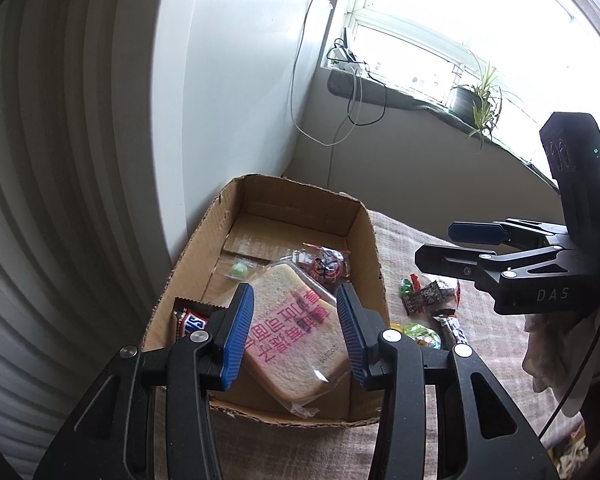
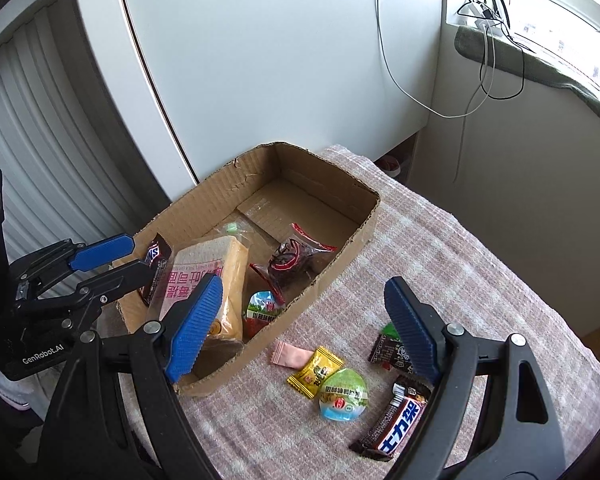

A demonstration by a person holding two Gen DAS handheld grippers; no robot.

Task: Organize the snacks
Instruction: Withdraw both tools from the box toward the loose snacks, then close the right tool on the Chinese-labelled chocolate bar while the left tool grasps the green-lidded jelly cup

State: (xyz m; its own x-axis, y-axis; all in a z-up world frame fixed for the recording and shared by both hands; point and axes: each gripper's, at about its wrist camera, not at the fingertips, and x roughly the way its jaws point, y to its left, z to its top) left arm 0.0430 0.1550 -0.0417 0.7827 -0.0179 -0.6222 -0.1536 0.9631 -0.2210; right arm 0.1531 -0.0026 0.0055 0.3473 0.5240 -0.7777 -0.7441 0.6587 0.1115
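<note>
A cardboard box [image 1: 364, 248] [image 2: 340, 264] stands on the checked cloth. In it lie a wrapped bread slice [image 1: 296, 344] [image 2: 204, 276], a Snickers bar [image 1: 190, 322] [image 2: 156, 256], a dark red snack bag [image 1: 326, 266] [image 2: 296, 256] and a jelly cup [image 2: 262, 306]. My left gripper [image 1: 295, 300] [image 2: 140, 256] hovers open over the box's near-left end, empty, above the bread. My right gripper [image 2: 304, 326] [image 1: 436, 244] hangs wide open and empty over the cloth. Below it lie a pink candy [image 2: 290, 356], a yellow candy [image 2: 315, 372], a green jelly cup [image 2: 342, 398] and a chocolate bar [image 2: 396, 420].
A white cabinet [image 2: 260, 60] rises right behind the box. Cables [image 2: 476, 92] hang from the window sill [image 1: 420, 100], where a potted plant [image 1: 480, 96] stands. The cloth-covered table drops off at its right edge [image 2: 540, 280]. A small green candy [image 1: 239, 269] lies deep in the box.
</note>
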